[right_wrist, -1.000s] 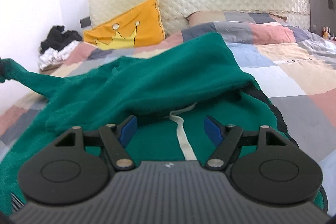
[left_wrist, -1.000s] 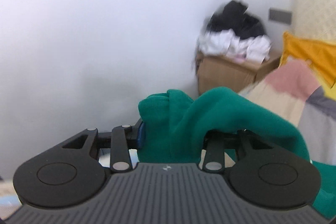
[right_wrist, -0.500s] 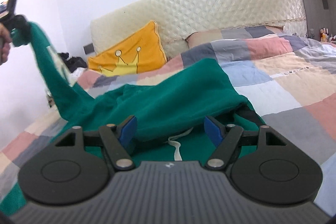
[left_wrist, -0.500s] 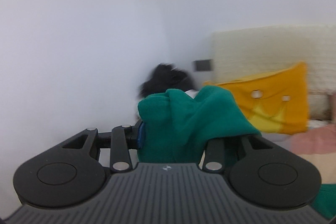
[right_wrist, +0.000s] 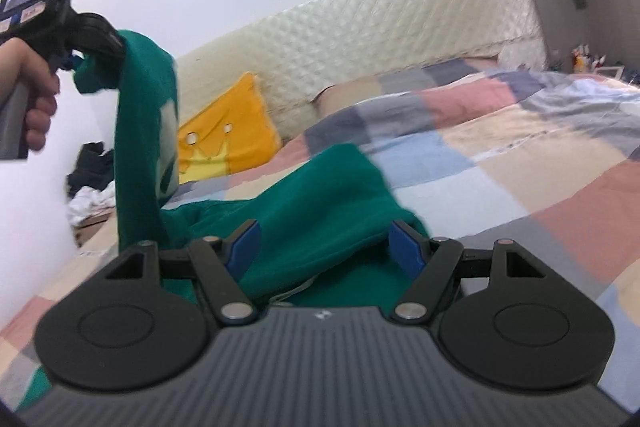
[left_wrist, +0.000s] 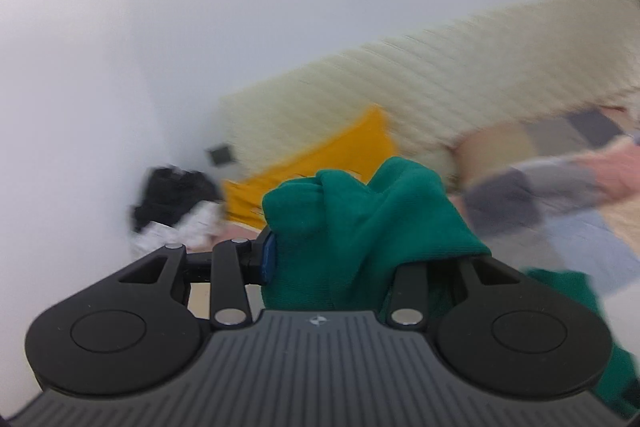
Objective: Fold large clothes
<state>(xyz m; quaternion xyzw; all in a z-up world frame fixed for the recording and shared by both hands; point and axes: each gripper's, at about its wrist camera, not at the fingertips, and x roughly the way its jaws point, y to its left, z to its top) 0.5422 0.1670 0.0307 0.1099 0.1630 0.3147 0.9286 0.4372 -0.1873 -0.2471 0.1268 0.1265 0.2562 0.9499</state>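
Observation:
A large green garment (right_wrist: 312, 203) lies on a patchwork bed (right_wrist: 520, 167). One end of it rises in a long strip (right_wrist: 136, 147) to my left gripper (right_wrist: 92, 43), held high at the left by a person's hand (right_wrist: 36, 99). In the left wrist view the left gripper (left_wrist: 344, 259) is shut on a thick bunch of the green cloth (left_wrist: 360, 219), which hides the right finger. My right gripper (right_wrist: 324, 245) stands open low over the garment's body, its blue pads (right_wrist: 244, 243) wide apart with cloth lying between them, not pinched. A white cord (right_wrist: 296, 289) shows beneath.
A yellow crown pillow (right_wrist: 228, 131) leans on the quilted cream headboard (right_wrist: 380, 39). A pile of black and white clothes (right_wrist: 90, 183) sits on a box beside the bed at the left. White walls stand behind and to the left.
My left gripper has swung up and across with the green cloth, lifting one end off the bed into a hanging strip. The right gripper has drifted a little and stays open.

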